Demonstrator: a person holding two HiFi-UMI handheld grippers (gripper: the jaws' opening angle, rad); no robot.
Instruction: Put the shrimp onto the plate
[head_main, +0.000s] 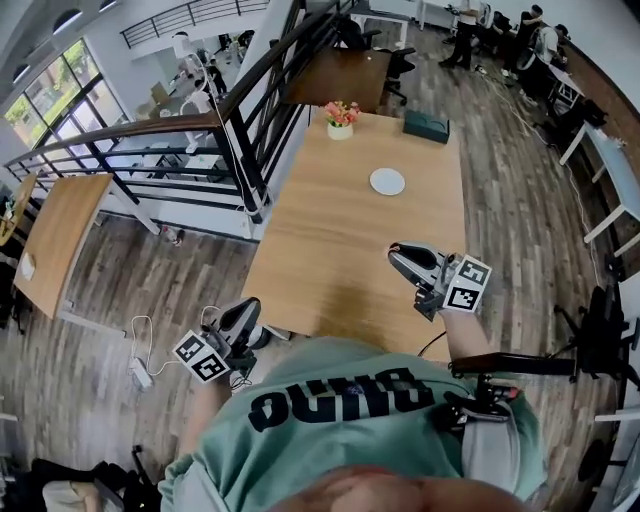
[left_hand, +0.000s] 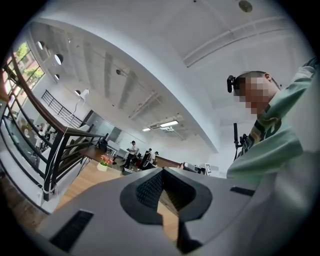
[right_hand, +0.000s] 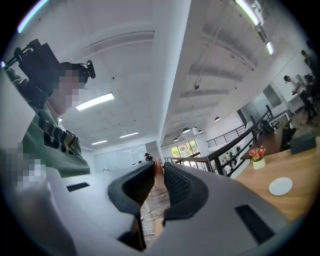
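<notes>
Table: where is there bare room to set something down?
The whole near half of the table, between the plate and the near edge, is bare, except under the right hand-held gripper. The far end is fuller: flower pot and dark box.

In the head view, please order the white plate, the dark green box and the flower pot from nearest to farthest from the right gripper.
From the right gripper, shut on the shrimp:
1. White plate, middle of the table, straight ahead.
2. Dark green box, far end, right side.
3. Flower pot, far end, left side, slightly farther than the box.
</notes>
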